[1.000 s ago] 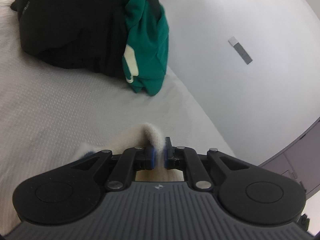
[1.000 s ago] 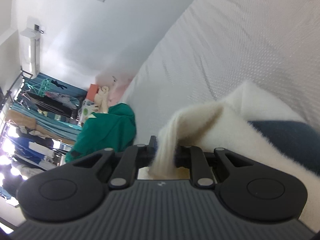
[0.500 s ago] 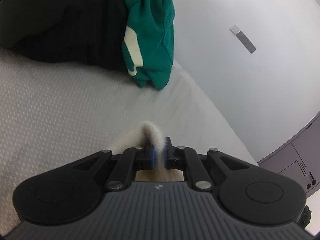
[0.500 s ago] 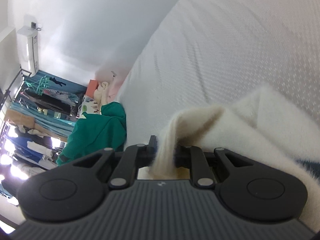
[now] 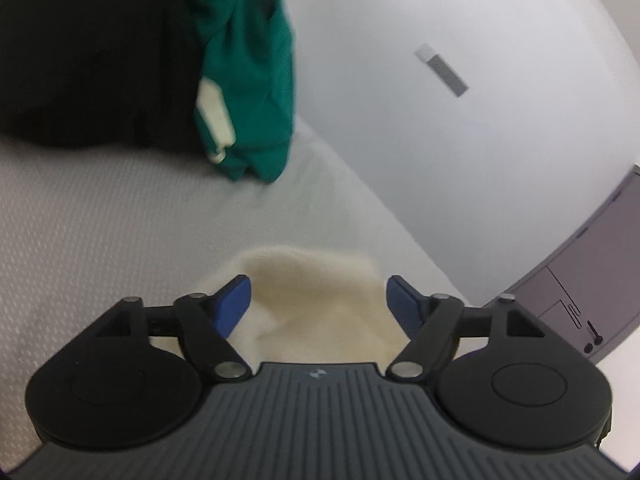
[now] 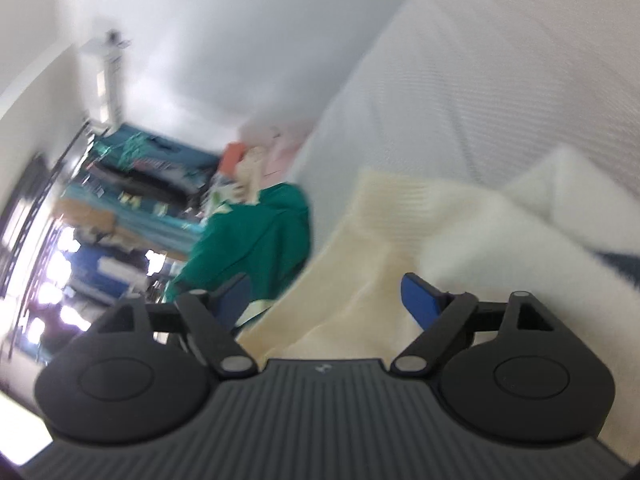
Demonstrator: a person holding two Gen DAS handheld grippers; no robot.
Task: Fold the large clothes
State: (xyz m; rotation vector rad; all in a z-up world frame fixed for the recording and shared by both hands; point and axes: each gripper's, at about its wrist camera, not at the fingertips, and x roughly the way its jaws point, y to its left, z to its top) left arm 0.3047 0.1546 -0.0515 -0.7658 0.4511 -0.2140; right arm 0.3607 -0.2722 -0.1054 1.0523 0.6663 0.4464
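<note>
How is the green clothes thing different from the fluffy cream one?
The green garment is smooth-looking and dark green with a pale patch; the cream garment is fuzzy and plain. The green garment sits crumpled farther off beside a black pile; the cream garment lies right between the open left gripper. Both rest on the white bed.

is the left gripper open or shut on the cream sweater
Open: the left gripper has its blue pads spread wide apart, cream sweater loose between.
</note>
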